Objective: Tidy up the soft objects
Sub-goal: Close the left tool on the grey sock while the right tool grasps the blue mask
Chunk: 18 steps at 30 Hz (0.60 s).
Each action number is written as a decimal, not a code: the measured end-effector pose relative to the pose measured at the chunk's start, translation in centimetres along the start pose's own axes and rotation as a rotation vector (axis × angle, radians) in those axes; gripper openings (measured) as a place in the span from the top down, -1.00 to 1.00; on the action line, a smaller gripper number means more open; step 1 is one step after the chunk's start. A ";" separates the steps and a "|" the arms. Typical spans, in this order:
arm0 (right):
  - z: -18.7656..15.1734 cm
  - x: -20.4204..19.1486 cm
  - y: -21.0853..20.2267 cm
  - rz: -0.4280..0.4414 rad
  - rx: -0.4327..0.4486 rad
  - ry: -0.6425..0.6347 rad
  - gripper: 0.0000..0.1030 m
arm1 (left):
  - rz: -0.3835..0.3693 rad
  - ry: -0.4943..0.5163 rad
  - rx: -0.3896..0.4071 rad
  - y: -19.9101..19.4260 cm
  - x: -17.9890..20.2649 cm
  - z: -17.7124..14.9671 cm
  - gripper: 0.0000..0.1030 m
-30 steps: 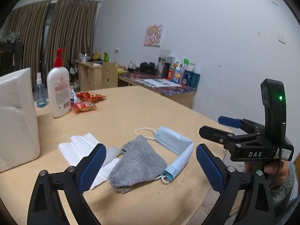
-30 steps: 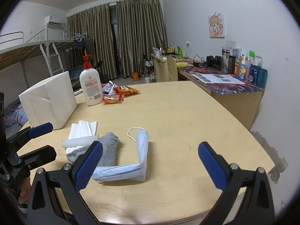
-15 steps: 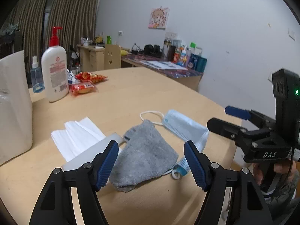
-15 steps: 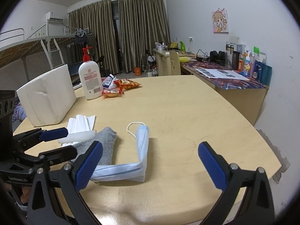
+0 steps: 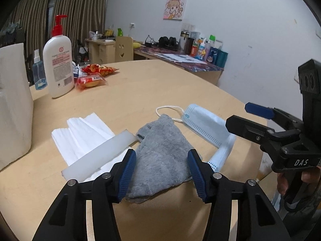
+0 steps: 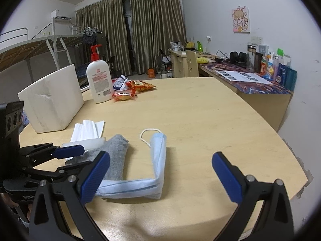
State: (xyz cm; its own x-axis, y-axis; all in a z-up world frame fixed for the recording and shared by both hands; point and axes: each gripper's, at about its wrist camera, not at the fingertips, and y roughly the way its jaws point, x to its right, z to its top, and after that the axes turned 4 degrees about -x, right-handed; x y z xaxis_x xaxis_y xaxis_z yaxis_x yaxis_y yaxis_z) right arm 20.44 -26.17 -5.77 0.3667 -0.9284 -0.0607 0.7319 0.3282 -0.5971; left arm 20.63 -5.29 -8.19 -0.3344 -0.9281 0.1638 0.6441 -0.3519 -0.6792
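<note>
A grey cloth (image 5: 160, 156) lies on the wooden table (image 5: 140, 92), partly over a white foam strip (image 5: 100, 156) and a stack of white tissues (image 5: 80, 132). A folded blue face mask (image 5: 208, 128) touches its right side. My left gripper (image 5: 161, 172) is low over the cloth's near end. Its jaws are closing with the cloth between them, and the blue pads (image 5: 128, 170) stand at the cloth's edges without squeezing it. My right gripper (image 6: 160, 172) hovers wide open over the mask (image 6: 158, 156) and holds nothing. It also shows at the right (image 5: 244, 116).
A white foam box (image 5: 14, 104), a lotion pump bottle (image 5: 59, 60), a small spray bottle (image 5: 39, 72) and red snack packets (image 5: 94, 74) stand at the table's far left. The table's curved edge (image 6: 280, 140) runs along the right, near a cluttered desk (image 6: 250, 84).
My left gripper has moved forward and down onto the grey cloth, and its jaws have narrowed from wide to about the cloth's width. The right gripper has stayed put.
</note>
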 end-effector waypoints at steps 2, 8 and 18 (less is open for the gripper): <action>0.1 0.0 0.2 0.001 -0.005 -0.003 -1.00 | 0.012 0.011 -0.012 0.4 0.1 0.0 -0.04; 0.1 0.2 0.8 0.005 -0.021 -0.013 -1.00 | 0.015 -0.037 -0.100 2.1 -1.0 0.2 0.38; -0.2 0.5 1.2 0.014 -0.046 -0.022 -1.00 | 0.046 -0.024 -0.112 2.6 -0.8 0.2 0.79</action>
State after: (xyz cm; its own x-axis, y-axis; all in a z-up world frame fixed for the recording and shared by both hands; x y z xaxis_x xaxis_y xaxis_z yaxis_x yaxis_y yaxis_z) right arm 21.39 -26.29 -6.63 0.3896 -0.9195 -0.0523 0.6999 0.3325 -0.6321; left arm 22.74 -5.46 -10.00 -0.2889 -0.9460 0.1471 0.5772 -0.2947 -0.7616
